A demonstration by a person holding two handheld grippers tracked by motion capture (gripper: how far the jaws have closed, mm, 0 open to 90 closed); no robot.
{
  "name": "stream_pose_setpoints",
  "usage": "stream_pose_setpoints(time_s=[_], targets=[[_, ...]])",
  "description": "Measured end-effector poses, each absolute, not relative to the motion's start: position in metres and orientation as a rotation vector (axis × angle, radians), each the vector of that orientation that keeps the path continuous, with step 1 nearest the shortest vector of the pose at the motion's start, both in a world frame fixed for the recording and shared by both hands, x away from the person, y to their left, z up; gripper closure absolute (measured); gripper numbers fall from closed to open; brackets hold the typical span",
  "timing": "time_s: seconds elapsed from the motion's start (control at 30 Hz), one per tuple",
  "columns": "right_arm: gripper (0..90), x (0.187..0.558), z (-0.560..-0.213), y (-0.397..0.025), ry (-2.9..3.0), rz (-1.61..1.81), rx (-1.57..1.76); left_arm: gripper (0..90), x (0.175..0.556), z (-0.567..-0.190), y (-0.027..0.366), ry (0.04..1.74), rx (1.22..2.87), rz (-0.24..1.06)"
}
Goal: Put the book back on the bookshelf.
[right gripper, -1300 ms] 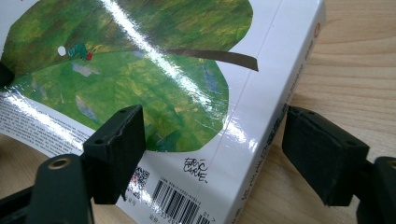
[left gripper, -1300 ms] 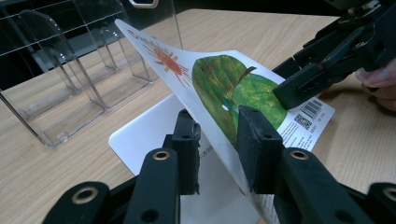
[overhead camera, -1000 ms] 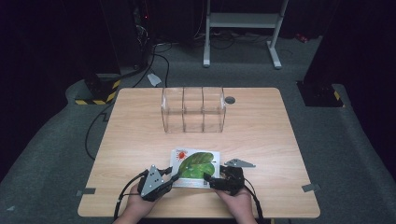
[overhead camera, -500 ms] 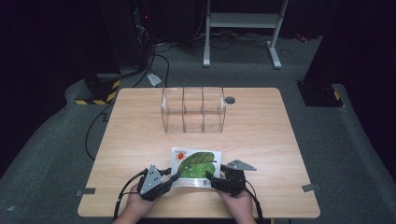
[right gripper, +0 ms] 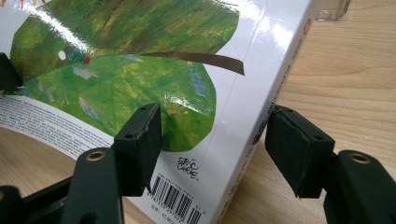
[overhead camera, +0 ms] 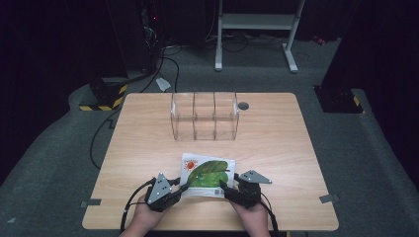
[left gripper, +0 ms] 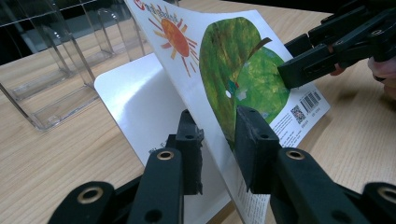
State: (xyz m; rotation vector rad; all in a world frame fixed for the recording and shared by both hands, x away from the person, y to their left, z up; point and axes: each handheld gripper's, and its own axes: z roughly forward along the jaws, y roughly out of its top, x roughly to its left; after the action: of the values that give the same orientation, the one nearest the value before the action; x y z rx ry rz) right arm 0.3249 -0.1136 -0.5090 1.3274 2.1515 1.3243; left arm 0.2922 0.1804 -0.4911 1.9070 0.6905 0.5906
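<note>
Book (overhead camera: 207, 171) lies at the counter's (overhead camera: 276, 148) near edge, its back cover lifted off the pages below. I see my left hand-held gripper (left gripper: 217, 140) pinching that raised cover, one jaw under it, one on top. My right hand-held gripper (right gripper: 212, 140) is spread, straddling the spine corner, one jaw over the cover, the other beside the spine. A clear organizer (overhead camera: 205, 116) stands farther back.
</note>
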Motion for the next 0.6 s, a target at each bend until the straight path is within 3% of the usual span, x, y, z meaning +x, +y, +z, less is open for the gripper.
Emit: stream_pose_setpoints(time_s=[0.6], targets=[[40.4,0.3191,-0.5024,-0.1165,2.085,1.344,1.294,72.3,0.2930,-0.4929,0.1796,0.707,1.927,0.608]])
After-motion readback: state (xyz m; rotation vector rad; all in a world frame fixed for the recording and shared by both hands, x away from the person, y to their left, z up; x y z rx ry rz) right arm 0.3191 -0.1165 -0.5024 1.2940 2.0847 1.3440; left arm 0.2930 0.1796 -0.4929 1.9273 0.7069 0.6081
